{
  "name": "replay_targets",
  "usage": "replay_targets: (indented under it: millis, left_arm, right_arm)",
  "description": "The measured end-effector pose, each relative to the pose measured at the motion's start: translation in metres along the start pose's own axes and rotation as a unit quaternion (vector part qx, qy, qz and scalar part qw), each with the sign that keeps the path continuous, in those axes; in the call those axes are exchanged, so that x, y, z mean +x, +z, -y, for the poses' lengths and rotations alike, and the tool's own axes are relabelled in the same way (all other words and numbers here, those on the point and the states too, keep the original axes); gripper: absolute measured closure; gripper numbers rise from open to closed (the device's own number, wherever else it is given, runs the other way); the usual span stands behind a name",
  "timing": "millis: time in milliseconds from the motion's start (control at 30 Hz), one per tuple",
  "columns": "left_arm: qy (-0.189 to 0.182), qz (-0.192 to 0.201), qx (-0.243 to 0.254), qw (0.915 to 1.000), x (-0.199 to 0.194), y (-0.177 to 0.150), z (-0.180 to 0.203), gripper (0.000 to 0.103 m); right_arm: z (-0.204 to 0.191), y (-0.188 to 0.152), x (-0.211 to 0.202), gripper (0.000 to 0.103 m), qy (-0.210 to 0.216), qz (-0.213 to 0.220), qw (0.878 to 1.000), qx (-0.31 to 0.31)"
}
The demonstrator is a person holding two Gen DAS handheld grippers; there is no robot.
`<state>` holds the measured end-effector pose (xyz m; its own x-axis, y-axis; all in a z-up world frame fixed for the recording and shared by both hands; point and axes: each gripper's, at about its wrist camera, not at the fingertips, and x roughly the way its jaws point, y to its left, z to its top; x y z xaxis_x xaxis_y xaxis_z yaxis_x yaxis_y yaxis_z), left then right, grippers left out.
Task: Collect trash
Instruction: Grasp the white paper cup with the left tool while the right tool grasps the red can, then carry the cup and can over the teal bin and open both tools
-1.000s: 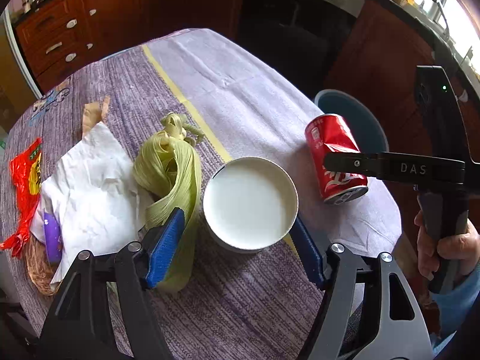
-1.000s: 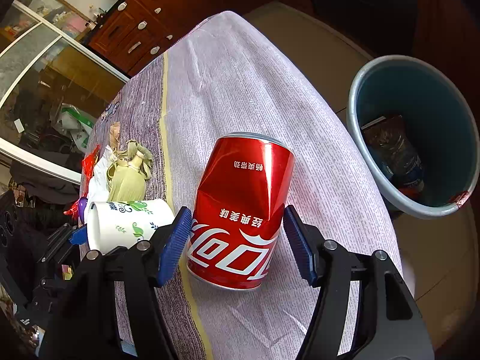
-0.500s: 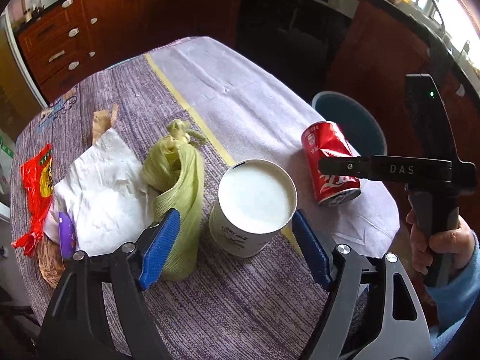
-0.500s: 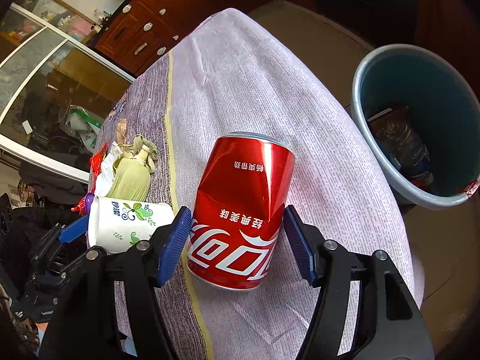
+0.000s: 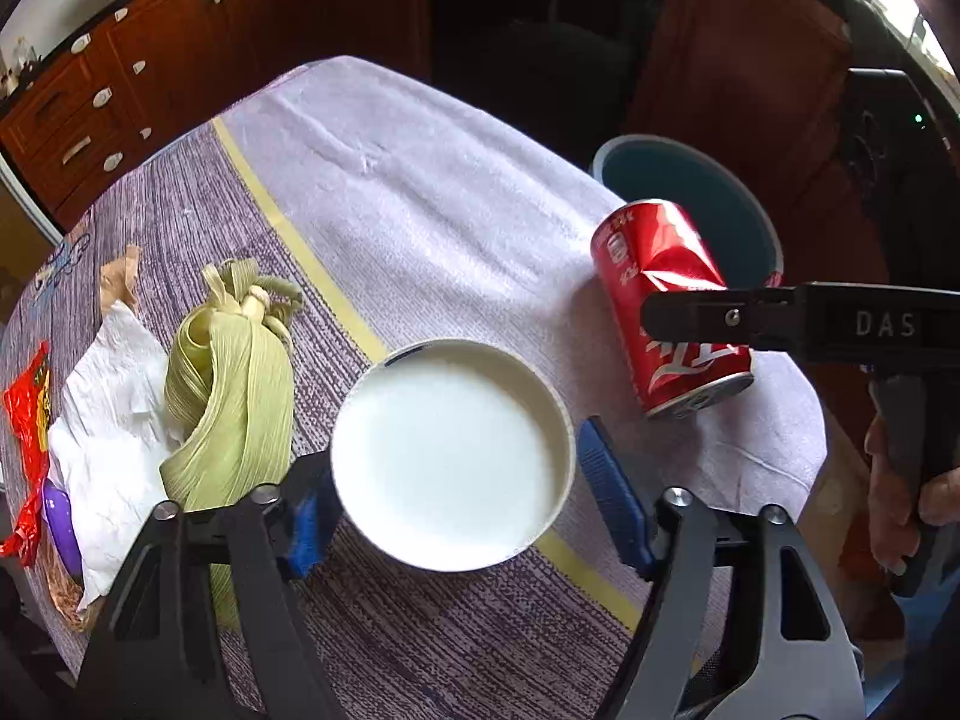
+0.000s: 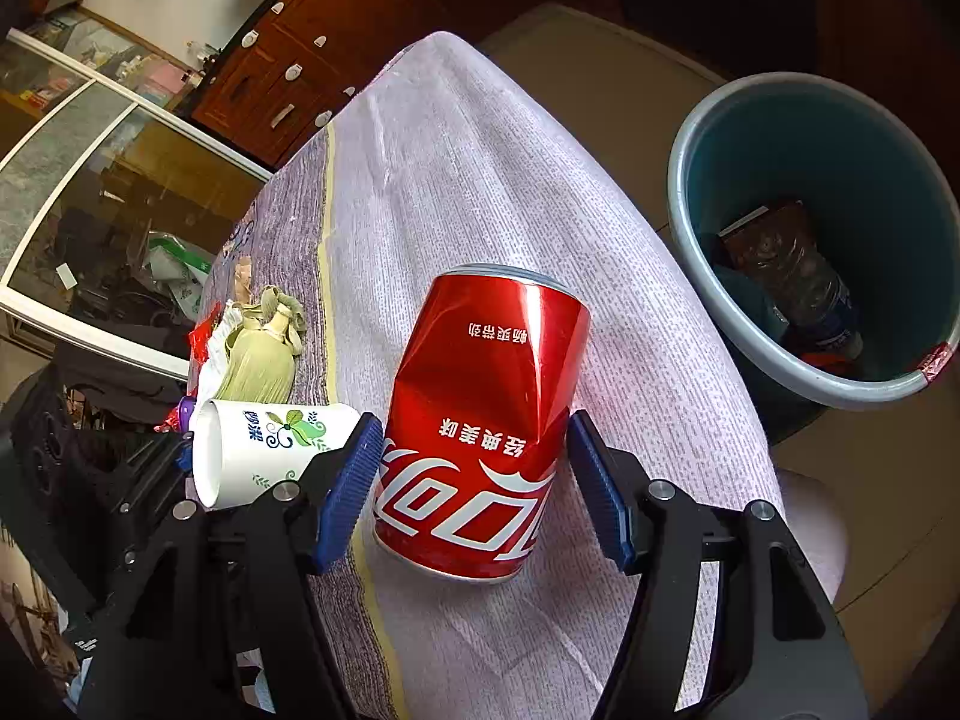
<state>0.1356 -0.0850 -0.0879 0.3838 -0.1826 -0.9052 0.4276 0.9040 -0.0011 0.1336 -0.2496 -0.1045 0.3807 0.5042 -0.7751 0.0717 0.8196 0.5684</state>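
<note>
A white paper cup [image 5: 450, 456] stands between the open fingers of my left gripper [image 5: 462, 504], mouth towards the camera; the right pad stands clear of it. It also shows in the right wrist view [image 6: 270, 450]. A dented red cola can [image 6: 480, 438] lies on the tablecloth between the open pads of my right gripper [image 6: 474, 480]; small gaps show on both sides. The can [image 5: 666, 306] also shows in the left wrist view. A blue-grey trash bin [image 6: 822, 240] with trash inside stands on the floor beyond the table's right edge.
Corn husks [image 5: 234, 372], a crumpled white tissue [image 5: 108, 420], a red wrapper [image 5: 27, 438] and a purple item [image 5: 60, 522] lie at the table's left. Wooden cabinets [image 5: 120, 78] stand behind. The tablecloth [image 5: 420, 180] drops off at the right edge near the bin [image 5: 690, 192].
My left gripper has moved forward and down around the paper cup, which now looks larger between the fingers. The right gripper stays around the can, barely moved.
</note>
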Motion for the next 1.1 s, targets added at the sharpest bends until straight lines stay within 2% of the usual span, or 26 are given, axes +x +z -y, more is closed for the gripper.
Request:
replay_targets:
  millis: [67, 300, 400, 433, 533, 767, 933, 1100]
  left_arm:
    - [-0.011, -0.007, -0.008, 0.9999, -0.005, 0.001, 0.0, 0.05]
    - [-0.014, 0.019, -0.002, 0.9997, -0.038, 0.026, 0.009, 0.05]
    - [-0.019, 0.022, 0.018, 0.9994, -0.041, 0.041, 0.021, 0.049]
    - [-0.041, 0.041, 0.021, 0.9981, -0.041, 0.047, 0.026, 0.049]
    - [-0.052, 0.046, 0.043, 0.9967, -0.039, 0.069, 0.04, 0.049]
    - [-0.078, 0.043, 0.088, 0.9922, -0.014, 0.121, 0.101, 0.048]
    - [-0.093, 0.025, 0.105, 0.9899, 0.015, 0.144, 0.138, 0.047]
    - [-0.095, 0.001, 0.114, 0.9889, 0.044, 0.152, 0.159, 0.047]
  right_arm:
    - [0.002, -0.001, -0.002, 0.042, 0.002, 0.003, 1.0, 0.001]
    - [0.012, 0.004, -0.015, 0.042, 0.018, 0.02, 1.0, 0.011]
    - [0.022, 0.011, -0.032, 0.042, 0.02, 0.042, 0.999, 0.022]
    - [0.028, 0.014, -0.041, 0.042, 0.017, 0.053, 0.998, 0.026]
    - [0.049, 0.022, -0.071, 0.042, 0.003, 0.089, 0.995, 0.045]
    - [0.111, 0.037, -0.127, 0.042, -0.051, 0.153, 0.983, 0.093]
    - [0.145, 0.044, -0.133, 0.042, -0.077, 0.157, 0.977, 0.123]
    - [0.163, 0.045, -0.122, 0.042, -0.098, 0.142, 0.976, 0.136]
